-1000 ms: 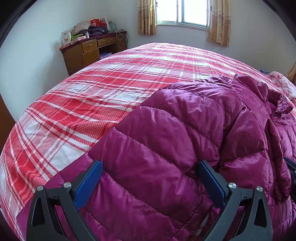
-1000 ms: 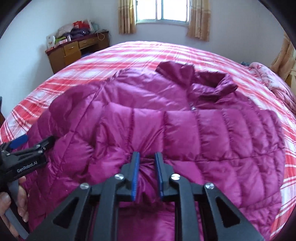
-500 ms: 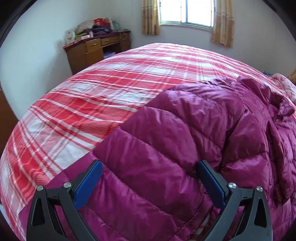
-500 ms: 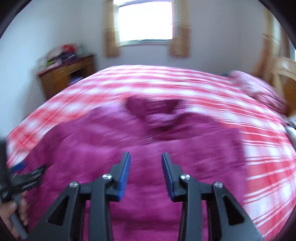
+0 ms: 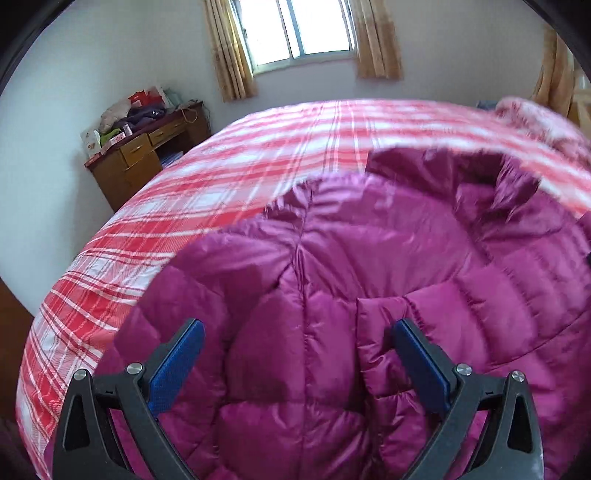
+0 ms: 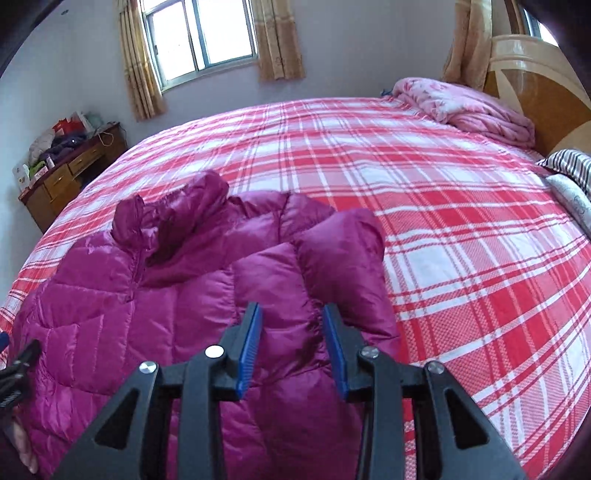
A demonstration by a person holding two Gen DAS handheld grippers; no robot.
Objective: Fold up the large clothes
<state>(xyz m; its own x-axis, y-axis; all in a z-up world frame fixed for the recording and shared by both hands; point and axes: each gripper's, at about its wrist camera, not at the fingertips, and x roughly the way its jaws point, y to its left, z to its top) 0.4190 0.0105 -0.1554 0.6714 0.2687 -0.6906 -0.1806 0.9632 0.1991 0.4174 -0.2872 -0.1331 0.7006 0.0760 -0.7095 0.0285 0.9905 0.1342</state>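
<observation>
A magenta quilted puffer jacket (image 5: 369,266) lies on the red-and-white plaid bed (image 5: 229,177), collar toward the window. In the right wrist view the jacket (image 6: 155,295) fills the lower left, with one sleeve (image 6: 343,258) folded over its right side. My left gripper (image 5: 297,332) is open wide, fingers above the jacket, holding nothing. My right gripper (image 6: 291,317) is open, jaws either side of the folded sleeve's near part, not pinching it. The left gripper's edge (image 6: 18,365) shows at the far left of the right wrist view.
A wooden desk (image 5: 147,155) with clutter stands at the back left wall under the curtained window (image 5: 303,33). A pink quilt (image 6: 465,107) and striped pillow (image 6: 569,166) lie by the headboard (image 6: 535,70) at the right. The bed's right half (image 6: 461,229) shows plaid cover.
My right gripper has opened and let go of the jacket fabric it pinched, then swung right. My left gripper has moved over the jacket, staying open.
</observation>
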